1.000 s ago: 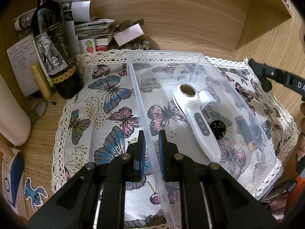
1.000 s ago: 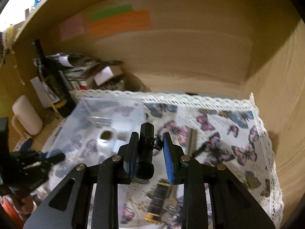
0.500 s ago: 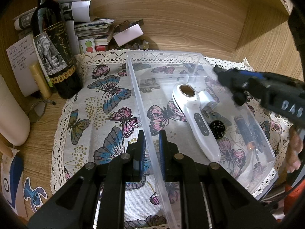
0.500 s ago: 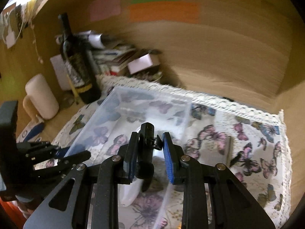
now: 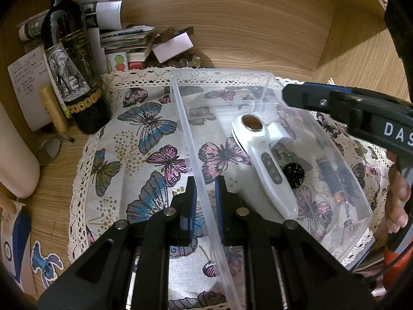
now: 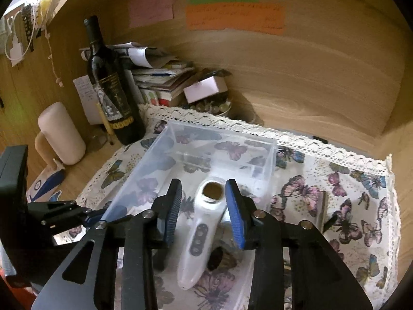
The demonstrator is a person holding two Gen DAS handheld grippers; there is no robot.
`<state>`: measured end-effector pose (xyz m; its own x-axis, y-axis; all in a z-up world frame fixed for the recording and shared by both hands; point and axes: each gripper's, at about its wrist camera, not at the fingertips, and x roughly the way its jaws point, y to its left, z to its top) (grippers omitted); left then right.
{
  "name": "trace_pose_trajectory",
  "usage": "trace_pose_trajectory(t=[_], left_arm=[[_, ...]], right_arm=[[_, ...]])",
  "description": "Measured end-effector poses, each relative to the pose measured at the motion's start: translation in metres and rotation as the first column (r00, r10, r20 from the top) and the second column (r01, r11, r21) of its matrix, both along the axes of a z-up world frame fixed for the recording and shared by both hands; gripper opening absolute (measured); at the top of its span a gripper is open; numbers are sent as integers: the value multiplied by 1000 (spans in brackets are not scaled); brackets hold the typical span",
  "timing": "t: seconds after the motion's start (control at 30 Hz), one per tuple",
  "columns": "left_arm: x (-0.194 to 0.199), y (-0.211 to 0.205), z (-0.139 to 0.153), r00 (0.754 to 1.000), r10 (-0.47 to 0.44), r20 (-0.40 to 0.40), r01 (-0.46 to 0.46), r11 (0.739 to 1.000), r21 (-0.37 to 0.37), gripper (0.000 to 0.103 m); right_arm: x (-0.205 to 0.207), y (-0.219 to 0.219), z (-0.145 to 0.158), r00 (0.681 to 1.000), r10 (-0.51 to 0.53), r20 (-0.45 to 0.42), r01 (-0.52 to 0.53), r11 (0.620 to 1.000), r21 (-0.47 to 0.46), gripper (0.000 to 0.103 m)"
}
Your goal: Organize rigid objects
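A clear plastic bin (image 5: 219, 95) stands on the butterfly cloth (image 5: 144, 139). In it lie a white handheld device (image 5: 260, 155), a black round piece (image 5: 293, 173) and a dark battery-like cylinder (image 5: 330, 178). My left gripper (image 5: 205, 196) is shut on the bin's left wall. My right gripper (image 6: 204, 206) is open and empty, hovering over the bin (image 6: 180, 160) above the white device (image 6: 201, 230). A small black piece (image 6: 218, 258) lies in the bin beneath it. The right gripper also shows in the left wrist view (image 5: 304, 98).
A wine bottle (image 5: 72, 62) stands at the back left by stacked papers (image 5: 124, 38) and a white box (image 5: 173, 46). A cream cylinder (image 5: 13, 160) stands at the left. A thin dark stick (image 6: 321, 211) lies on the cloth right of the bin. Wooden walls close the back and right.
My right gripper moved left over the bin and opened; the small black object it held is gone from its jaws. The left gripper has kept its hold on the bin wall.
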<state>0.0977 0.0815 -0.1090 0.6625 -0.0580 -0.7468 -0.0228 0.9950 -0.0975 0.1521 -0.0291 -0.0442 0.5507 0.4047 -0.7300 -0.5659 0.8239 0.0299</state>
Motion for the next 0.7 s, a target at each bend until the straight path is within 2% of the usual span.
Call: trace_pose_trajectory(t=[0.27,0.4,0.7], left_arm=[[-1,1,0,1000,-3,1,3,1000,1,14],[0,1,0,1000,-4,2,4,1000,1,14],[-1,1,0,1000,-5,2,5,1000,1,14]], right_arm=[[0,-34,8,996,-79,32,80,997,-15,33],[0,-60,7,989,-147,34,148,988,-38,37],[-6,-106,-21,969,-246,-35,241,965,-107,38]])
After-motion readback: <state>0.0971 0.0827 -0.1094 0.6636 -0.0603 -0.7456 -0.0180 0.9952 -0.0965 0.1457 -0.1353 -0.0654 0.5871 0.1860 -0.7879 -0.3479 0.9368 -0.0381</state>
